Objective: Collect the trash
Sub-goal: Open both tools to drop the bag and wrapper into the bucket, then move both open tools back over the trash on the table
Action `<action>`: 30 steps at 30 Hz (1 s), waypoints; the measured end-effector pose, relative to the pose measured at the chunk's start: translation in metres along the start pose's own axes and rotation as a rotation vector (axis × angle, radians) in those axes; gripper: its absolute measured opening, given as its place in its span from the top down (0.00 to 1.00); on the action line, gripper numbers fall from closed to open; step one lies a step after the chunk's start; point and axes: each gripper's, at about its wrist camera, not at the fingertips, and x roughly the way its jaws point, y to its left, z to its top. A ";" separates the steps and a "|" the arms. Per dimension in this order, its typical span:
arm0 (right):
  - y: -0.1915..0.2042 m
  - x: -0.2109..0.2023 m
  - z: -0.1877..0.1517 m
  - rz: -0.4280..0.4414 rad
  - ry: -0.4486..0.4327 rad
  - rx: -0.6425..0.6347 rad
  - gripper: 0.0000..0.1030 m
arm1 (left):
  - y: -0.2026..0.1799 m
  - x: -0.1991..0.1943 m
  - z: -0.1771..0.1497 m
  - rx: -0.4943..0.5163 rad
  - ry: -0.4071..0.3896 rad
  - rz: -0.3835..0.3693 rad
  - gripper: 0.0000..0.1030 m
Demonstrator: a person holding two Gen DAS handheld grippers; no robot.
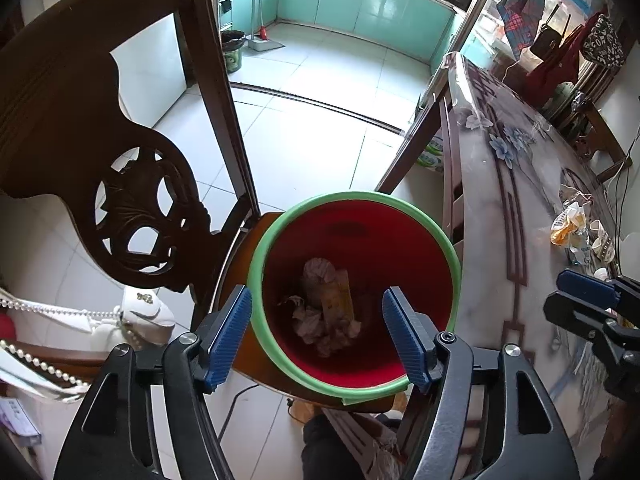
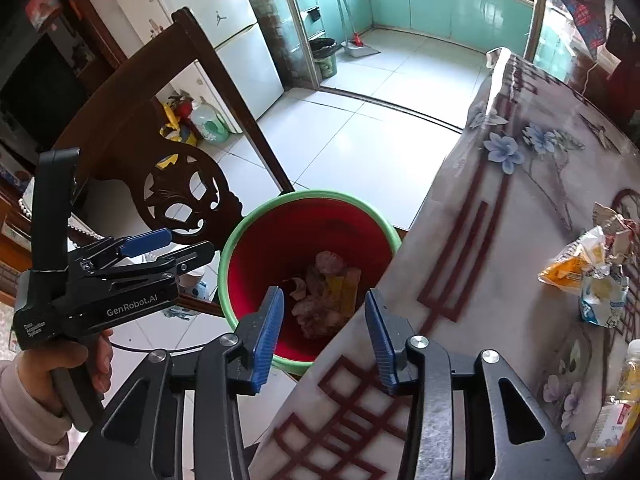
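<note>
A red bin with a green rim [image 1: 352, 196] stands on a wooden chair seat beside the table. At its bottom lie crumpled paper [image 1: 316, 276] and a yellow wrapper [image 1: 340, 300]. My left gripper [image 1: 316, 292] hangs open over the bin's mouth, with nothing between its blue pads. My right gripper [image 2: 323, 292] is also open and empty, above the bin's [image 2: 304, 194] right rim and the table edge. Each gripper shows in the other's view: the right one [image 1: 580, 292] and the left one [image 2: 160, 244]. An orange wrapper [image 2: 576, 264] and a blue-white wrapper [image 2: 604, 300] lie on the table.
The carved dark chair back [image 1: 60, 120] rises left of the bin. The table with a floral cloth [image 2: 500, 220] fills the right side; a plastic bottle [image 2: 624, 400] lies at its near right. White tiled floor stretches beyond, toward a kitchen with a black bin [image 1: 232, 52].
</note>
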 end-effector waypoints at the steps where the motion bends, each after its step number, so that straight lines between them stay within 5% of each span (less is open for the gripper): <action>1: -0.004 -0.004 -0.002 -0.002 -0.005 0.009 0.57 | -0.002 0.000 0.000 0.004 0.000 -0.001 0.35; 18: -0.122 -0.062 -0.047 -0.131 -0.049 0.119 0.54 | -0.092 -0.005 -0.012 0.119 0.001 -0.037 0.27; 26: -0.256 -0.108 -0.050 -0.354 -0.096 0.098 0.50 | -0.157 -0.009 -0.026 0.182 -0.001 -0.066 0.25; 30: -0.343 -0.108 -0.048 -0.466 -0.033 0.141 0.48 | -0.186 -0.009 -0.036 0.204 0.012 -0.064 0.24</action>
